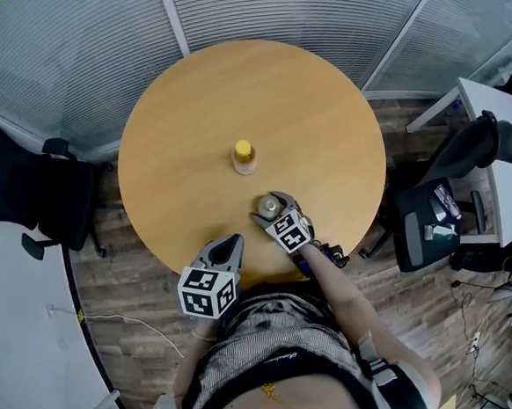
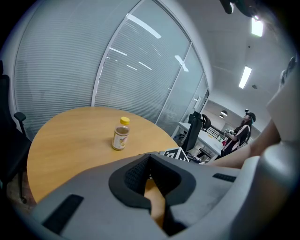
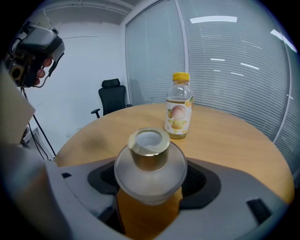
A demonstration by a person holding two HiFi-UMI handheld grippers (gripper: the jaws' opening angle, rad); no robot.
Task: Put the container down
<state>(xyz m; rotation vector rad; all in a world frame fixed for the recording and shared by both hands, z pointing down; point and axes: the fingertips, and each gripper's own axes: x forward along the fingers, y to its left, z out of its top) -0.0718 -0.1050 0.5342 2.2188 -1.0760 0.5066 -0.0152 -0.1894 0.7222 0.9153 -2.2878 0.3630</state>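
We are holding the right gripper [image 1: 272, 208] over the near part of the round wooden table [image 1: 319, 106]. Its jaws are clamping a small frosted container [image 3: 150, 164] with a gold cap [image 3: 149, 149], one dark pad on each side of the round body. The container is standing upright between them. We cannot tell whether its base is touching the tabletop. We are finding no print on the container.

A clear bottle [image 1: 244, 157] with a yellow cap is standing upright near the table's middle, beyond the container and apart from it. Its label [image 3: 178, 114] is showing a picture of peach-like fruit. The lettering on it is too small for us to read.

We are holding the left gripper [image 1: 232, 242] at the table's near edge, left of the right gripper and clear of it. Its jaws are resting together at the tips with nothing between them, and only a sliver of tabletop is showing behind the pads.

Each gripper is carrying a cube with black-and-white square markers [image 1: 208, 291]. The patterns are not spelling any words.

A black office chair [image 3: 111, 96] is standing past the table's far side in the right gripper view. Glass walls with closed blinds [image 3: 225, 70] are running behind the table.
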